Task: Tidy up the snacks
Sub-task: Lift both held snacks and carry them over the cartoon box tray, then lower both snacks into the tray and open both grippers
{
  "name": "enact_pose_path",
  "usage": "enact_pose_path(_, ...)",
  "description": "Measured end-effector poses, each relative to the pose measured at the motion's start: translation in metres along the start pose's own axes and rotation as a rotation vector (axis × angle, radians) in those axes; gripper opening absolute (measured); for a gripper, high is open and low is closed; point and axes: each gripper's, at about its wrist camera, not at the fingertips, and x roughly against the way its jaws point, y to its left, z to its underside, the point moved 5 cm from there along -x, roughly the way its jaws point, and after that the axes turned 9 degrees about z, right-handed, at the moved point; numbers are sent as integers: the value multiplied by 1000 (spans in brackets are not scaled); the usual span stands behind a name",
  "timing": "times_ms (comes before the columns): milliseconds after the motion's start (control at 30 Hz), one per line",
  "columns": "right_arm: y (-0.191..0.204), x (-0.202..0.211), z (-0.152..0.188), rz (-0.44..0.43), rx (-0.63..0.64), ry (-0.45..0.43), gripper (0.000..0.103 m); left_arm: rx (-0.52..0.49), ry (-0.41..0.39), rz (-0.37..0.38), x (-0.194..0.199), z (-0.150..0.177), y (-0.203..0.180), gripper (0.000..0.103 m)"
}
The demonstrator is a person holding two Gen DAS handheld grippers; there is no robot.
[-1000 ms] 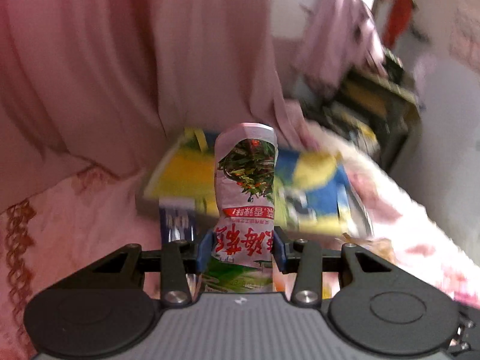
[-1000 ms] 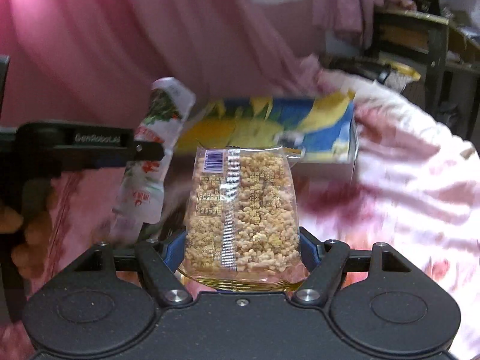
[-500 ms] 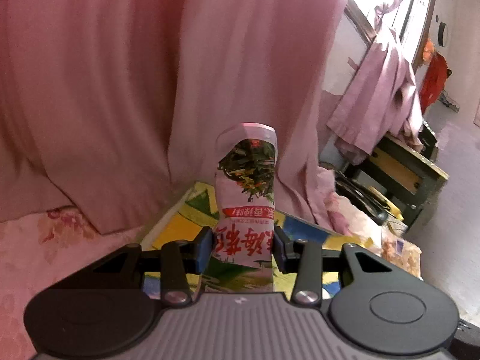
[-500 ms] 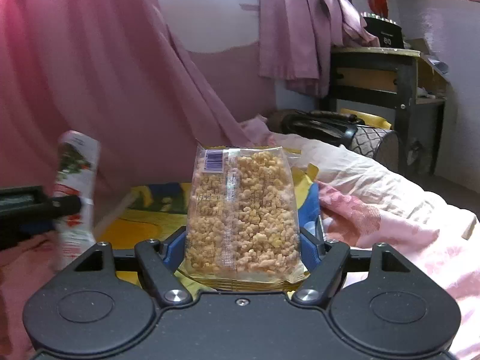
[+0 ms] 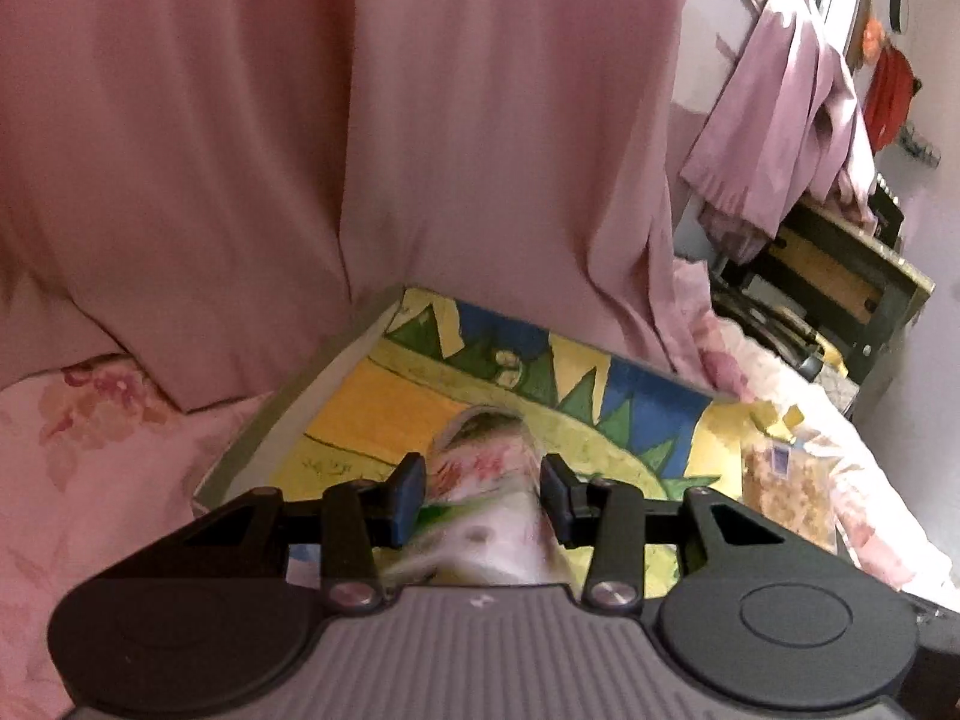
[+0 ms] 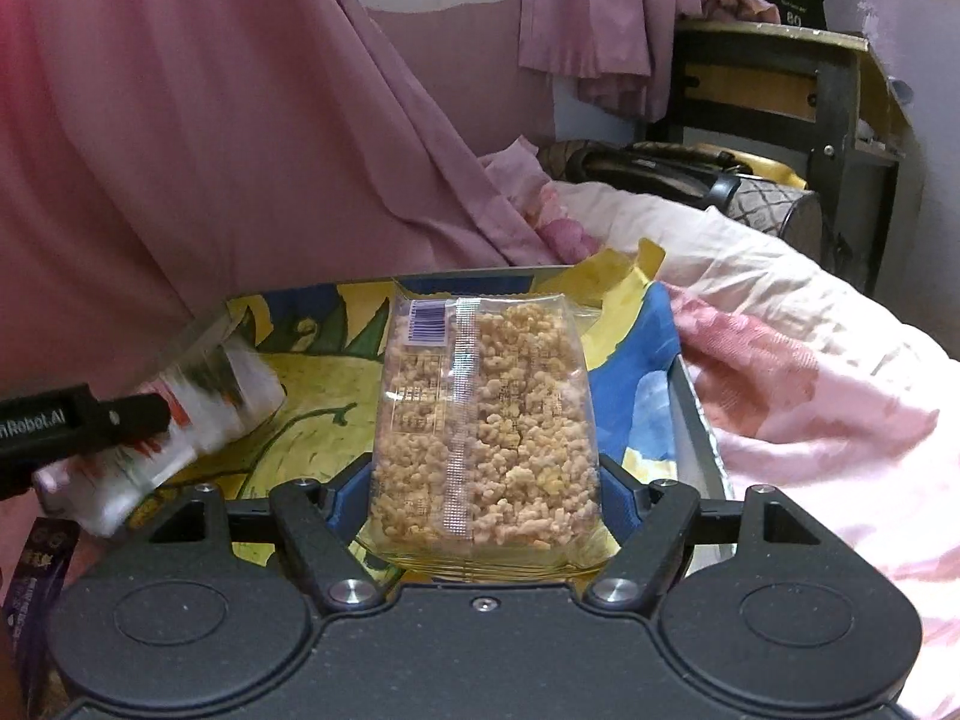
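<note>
My left gripper (image 5: pixel 483 495) hangs over a shallow tray (image 5: pixel 288 414) with a yellow, blue and green picture on its floor. Between its spread fingers a red, white and green snack packet (image 5: pixel 486 492) is blurred and tipping down toward the tray; the pads do not press it. The same packet (image 6: pixel 180 414) shows at the left of the right wrist view. My right gripper (image 6: pixel 483 489) is shut on a clear bag of puffed grain snack (image 6: pixel 486 426), upright over the tray (image 6: pixel 696 414). That bag also shows at the right of the left wrist view (image 5: pixel 786 480).
A pink curtain (image 5: pixel 360 150) hangs right behind the tray. The tray lies on a pink floral bedsheet (image 6: pixel 810 390). A dark wooden desk (image 6: pixel 780 90) and a black bag (image 6: pixel 660 171) stand at the back right. A purple packet (image 6: pixel 36 588) lies at the near left.
Both grippers have come down over the tray. My left gripper has opened, and the red and green packet has tipped from upright and is dropping out. The right gripper still holds its bag.
</note>
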Motion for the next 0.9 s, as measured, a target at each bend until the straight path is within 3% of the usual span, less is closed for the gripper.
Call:
enact_pose_path(333, 7, -11, 4, 3, 24, 63, 78, -36, 39, 1, -3, 2, -3, 39)
enact_pose_path(467, 7, -7, 6, 6, 35, 59, 86, -33, 39, -9, 2, 0, -4, 53)
enact_pose_path(667, 0, 27, -6, -16, 17, -5, 97, -46, -14, -26, 31, -14, -16, 86)
enact_pose_path(800, -10, 67, -15, -24, 32, -84, 102, -51, -68, -15, 62, -28, -29, 100)
enact_pose_path(900, -17, 97, -19, -27, 49, -142, 102, -85, -120, -13, 94, -33, -41, 102)
